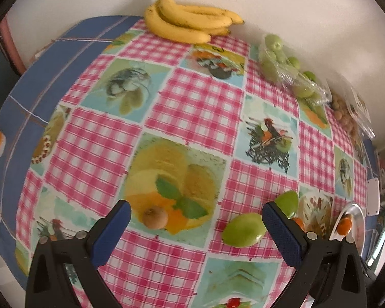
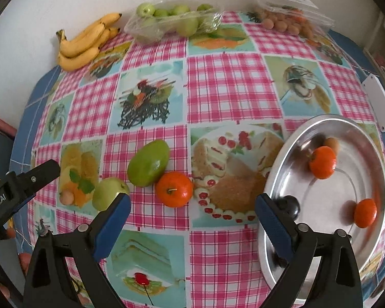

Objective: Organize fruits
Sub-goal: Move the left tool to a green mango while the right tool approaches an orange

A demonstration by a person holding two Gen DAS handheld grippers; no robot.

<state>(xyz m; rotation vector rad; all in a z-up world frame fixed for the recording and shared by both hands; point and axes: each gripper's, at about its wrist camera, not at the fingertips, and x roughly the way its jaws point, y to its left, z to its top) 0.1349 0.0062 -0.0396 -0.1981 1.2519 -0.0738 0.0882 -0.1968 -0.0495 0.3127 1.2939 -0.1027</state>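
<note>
Fruits lie on the table (image 2: 213, 82); two oranges (image 2: 323, 162) are in the pan (image 2: 320, 231). Left tongs (image 1: 196, 214) and right tongs (image 2: 192, 206) are held apart, empty.

Empty tongs (image 2: 192, 215) above tangerine (image 2: 174, 189), beside tray (image 2: 274, 169).

On the table (image 2: 218, 89), the tray (image 2: 277, 169) sits at four o'clock, holding two tangerines (image 2: 322, 162). Bananas (image 2: 86, 42) lie at eleven, bagged apples (image 2: 172, 20) at twelve, the mango (image 2: 148, 166) centre-left.
</note>
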